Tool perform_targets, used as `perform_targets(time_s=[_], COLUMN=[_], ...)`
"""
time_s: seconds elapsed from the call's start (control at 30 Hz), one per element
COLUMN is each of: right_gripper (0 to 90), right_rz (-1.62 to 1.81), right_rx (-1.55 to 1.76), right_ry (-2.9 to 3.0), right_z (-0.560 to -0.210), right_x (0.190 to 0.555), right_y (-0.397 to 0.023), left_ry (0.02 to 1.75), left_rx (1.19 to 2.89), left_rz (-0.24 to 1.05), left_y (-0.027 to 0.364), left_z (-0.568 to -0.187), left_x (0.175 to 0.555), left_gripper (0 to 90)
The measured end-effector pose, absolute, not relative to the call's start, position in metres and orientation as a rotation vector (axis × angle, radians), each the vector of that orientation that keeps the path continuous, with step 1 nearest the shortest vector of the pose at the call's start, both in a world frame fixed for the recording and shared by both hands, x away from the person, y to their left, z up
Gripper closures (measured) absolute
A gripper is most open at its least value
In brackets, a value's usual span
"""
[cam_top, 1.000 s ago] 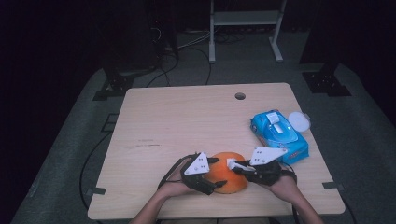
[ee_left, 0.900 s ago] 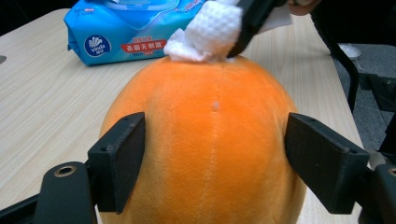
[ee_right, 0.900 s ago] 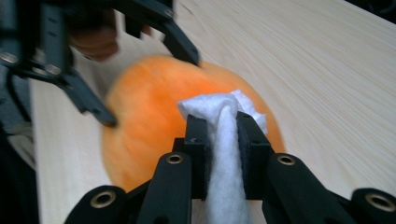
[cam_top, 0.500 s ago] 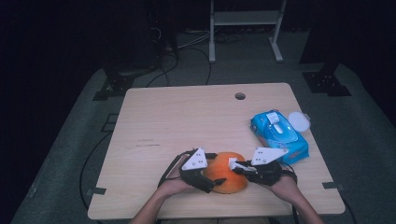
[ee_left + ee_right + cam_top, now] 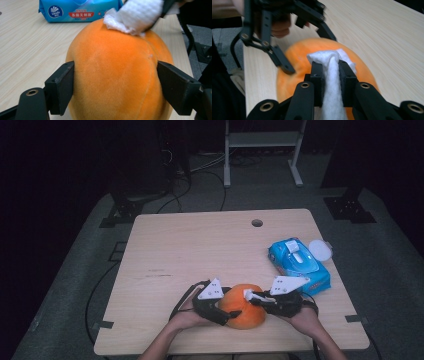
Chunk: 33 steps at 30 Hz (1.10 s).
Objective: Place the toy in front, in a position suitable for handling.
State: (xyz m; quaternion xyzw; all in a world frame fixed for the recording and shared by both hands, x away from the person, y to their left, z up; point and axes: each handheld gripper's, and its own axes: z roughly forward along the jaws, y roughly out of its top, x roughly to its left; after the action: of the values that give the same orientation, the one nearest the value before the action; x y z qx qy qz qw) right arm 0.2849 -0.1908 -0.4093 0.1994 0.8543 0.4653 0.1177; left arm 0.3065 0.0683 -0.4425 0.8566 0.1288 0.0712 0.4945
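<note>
An orange plush ball (image 5: 243, 306) is seen on the wooden surface (image 5: 200, 250), close to its near edge, between the two hands of the person. The left tongs (image 5: 226, 312) are placed around the ball from the left side. In the left gripper view the ball (image 5: 117, 75) is between the two black jaws, and both pads are touching its sides; the jaws have just been closing after a short opening, so the ball is clamped by them. The right tongs (image 5: 251, 296) are held over the top of the ball from the right side. They are pressed together on a folded white wipe (image 5: 332, 72), and the free end of the wipe (image 5: 136, 16) is laid against the upper part of the ball. The left hand (image 5: 182, 320) and the right hand (image 5: 305, 319) are resting low at the near edge. A blue pack of wet wipes (image 5: 299, 265) is lying on the surface to the right, near the right tongs but apart from the ball. A round white lid (image 5: 320, 251) is lying just beside the pack, at the right edge of the surface
</note>
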Motion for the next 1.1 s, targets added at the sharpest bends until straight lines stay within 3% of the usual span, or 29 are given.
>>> perform_targets(time_s=[0.2,0.23,0.37,0.47,0.53,0.67,0.77,0.83,0.97,1.1], right_gripper=[76.2,76.2,76.3,76.3,76.3,76.3,76.4,76.4,76.4,76.4], right_rz=[1.347,1.352,1.335,1.349,1.389,1.378,1.337,1.293,1.309,1.38], right_rx=[0.628,0.621,0.59,0.573,0.56,0.507,0.525,0.549,0.575,0.506], right_ry=[2.499,2.501,2.483,2.436,2.413,2.427,2.44,2.439,2.435,2.442], right_z=[-0.413,-0.413,-0.409,-0.402,-0.397,-0.396,-0.402,-0.407,-0.412,-0.404], right_x=[0.286,0.286,0.282,0.281,0.28,0.277,0.279,0.282,0.283,0.275], right_y=[-0.201,-0.199,-0.19,-0.189,-0.186,-0.176,-0.179,-0.183,-0.183,-0.17], left_ry=[0.43,0.441,0.386,0.319,0.257,0.213,0.317,0.39,0.385,0.255], left_rx=[2.074,2.077,2.084,2.061,2.092,2.118,2.073,2.072,2.082,2.124], left_rz=[0.098,0.083,0.212,0.462,0.547,0.551,0.432,0.354,0.404,0.513], left_y=[0.068,0.065,0.064,0.062,0.058,0.054,0.061,0.065,0.061,0.053], left_z=[-0.444,-0.449,-0.44,-0.429,-0.426,-0.431,-0.433,-0.435,-0.438,-0.435], left_x=[0.315,0.314,0.308,0.299,0.294,0.29,0.301,0.308,0.305,0.293], left_gripper=[5.3,5.5,24.9,30.2,30.5,27.0,13.1,8.5,20.4,24.2])
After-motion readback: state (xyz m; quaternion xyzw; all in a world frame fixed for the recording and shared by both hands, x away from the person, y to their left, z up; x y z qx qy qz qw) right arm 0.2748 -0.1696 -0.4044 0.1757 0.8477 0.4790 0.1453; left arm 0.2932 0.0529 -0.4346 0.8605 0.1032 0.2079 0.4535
